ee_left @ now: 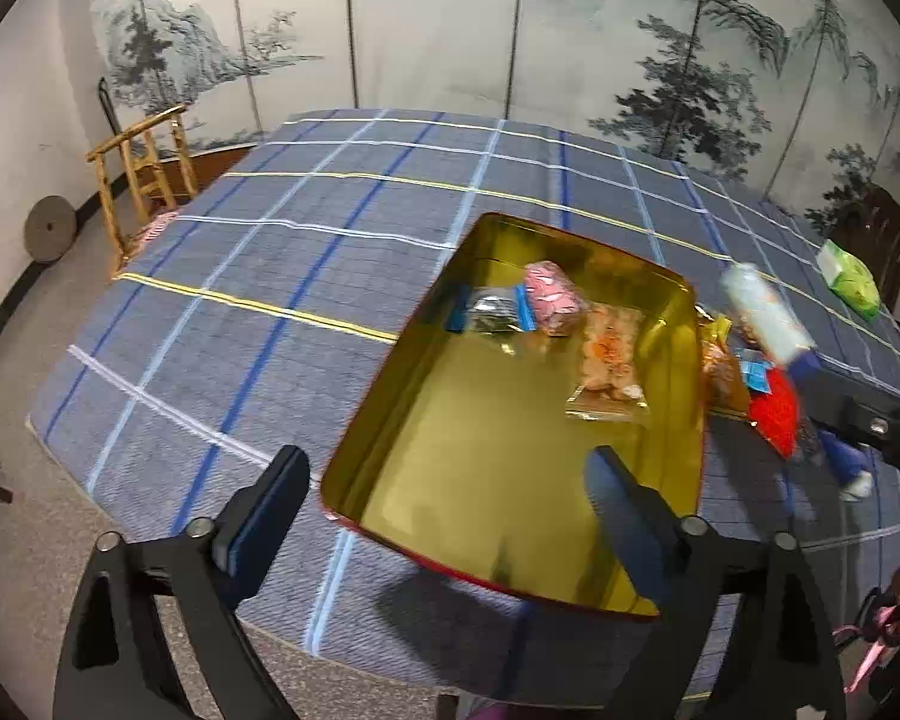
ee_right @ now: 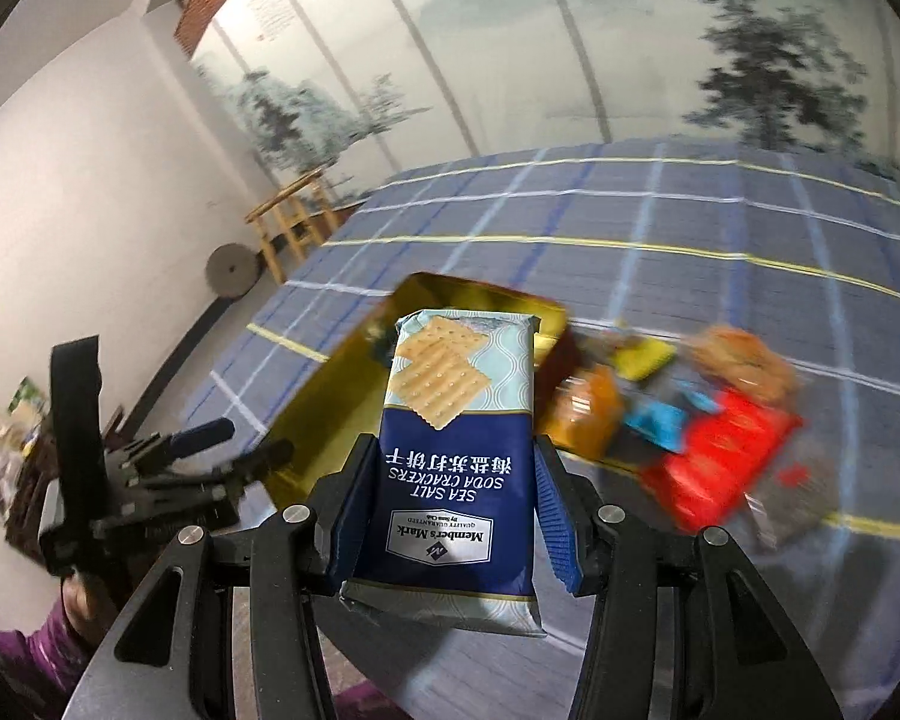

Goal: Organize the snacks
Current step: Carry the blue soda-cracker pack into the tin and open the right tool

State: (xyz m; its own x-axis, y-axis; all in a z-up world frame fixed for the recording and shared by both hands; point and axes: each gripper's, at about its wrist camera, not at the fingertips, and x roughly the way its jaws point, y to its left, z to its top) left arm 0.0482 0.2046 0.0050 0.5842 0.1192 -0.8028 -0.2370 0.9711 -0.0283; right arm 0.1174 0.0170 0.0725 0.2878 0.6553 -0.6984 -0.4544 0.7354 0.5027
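One "Member's Mark Sea Salt Soda Crackers" pack [ee_right: 459, 456] in the right tool's [ee_right: 447, 516] grip; left tool [ee_left: 444, 504] wide, empty.

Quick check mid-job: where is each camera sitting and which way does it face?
Left wrist: on the left gripper, looking down at the gold tin; its open fingers show, holding nothing.
Right wrist: on the right gripper, shut on the cracker pack, facing the tin; the left gripper and a purple sleeve show.
Shared: tin, cracker pack, checked tablecloth, loose snacks.
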